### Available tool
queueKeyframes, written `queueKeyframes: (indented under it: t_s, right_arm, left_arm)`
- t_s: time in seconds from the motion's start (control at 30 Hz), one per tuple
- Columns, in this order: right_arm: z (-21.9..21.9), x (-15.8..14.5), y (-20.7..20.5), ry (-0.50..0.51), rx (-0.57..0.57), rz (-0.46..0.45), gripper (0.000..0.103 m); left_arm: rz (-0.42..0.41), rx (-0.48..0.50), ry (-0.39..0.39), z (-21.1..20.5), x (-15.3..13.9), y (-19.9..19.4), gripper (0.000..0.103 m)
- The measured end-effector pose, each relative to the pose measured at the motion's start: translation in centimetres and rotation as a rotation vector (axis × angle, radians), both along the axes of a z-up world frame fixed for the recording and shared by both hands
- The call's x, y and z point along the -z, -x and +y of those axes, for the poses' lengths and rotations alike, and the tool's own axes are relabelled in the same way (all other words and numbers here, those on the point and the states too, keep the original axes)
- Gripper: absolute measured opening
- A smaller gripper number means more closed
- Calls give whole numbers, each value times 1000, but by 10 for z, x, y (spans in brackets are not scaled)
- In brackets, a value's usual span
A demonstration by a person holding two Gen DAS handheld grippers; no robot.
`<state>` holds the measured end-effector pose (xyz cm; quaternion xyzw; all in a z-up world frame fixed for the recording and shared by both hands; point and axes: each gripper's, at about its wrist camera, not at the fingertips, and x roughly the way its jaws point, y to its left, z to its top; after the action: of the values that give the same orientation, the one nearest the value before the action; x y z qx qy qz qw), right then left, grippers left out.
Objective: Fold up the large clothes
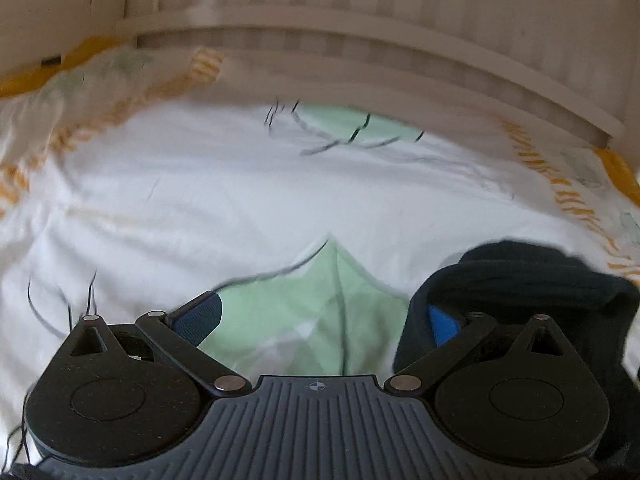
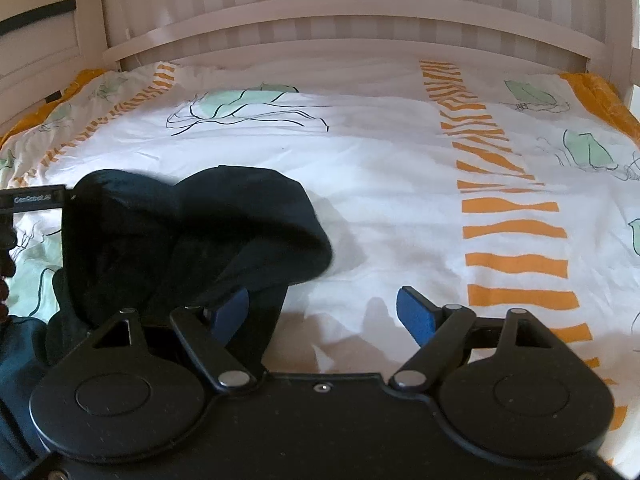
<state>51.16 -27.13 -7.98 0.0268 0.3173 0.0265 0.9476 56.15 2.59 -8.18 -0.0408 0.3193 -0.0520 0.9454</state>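
Note:
A dark navy garment lies bunched on the white patterned bed cover. In the right wrist view it sits at the left and drapes over the left finger; the right gripper is open, with bare cover between its pads. In the left wrist view the same garment is at the right and wraps around the right finger pad. The left gripper is open over a green patch of the cover. The left gripper's body shows at the left edge of the right wrist view.
A white slatted headboard runs along the far side of the bed. Orange striped bands and green leaf drawings mark the cover. The left wrist view is blurred by motion.

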Motion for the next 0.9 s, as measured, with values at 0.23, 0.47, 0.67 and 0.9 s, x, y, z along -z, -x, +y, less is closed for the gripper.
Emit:
queueKeyframes:
  t_s: [0.23, 0.47, 0.67, 0.9]
  right_arm:
    - [12, 3, -18, -29, -21, 0, 83]
    - [18, 15, -36, -38, 2, 35, 81]
    - [18, 20, -28, -19, -15, 38, 81]
    - [27, 18, -25, 90, -72, 28, 81]
  left_arm:
    - [74, 1, 47, 11, 19, -4, 103]
    - [12, 32, -77, -4, 15, 7, 103]
    - [-188, 225, -396, -54, 1, 30, 103]
    - [-130, 135, -374, -60, 2, 10, 103]
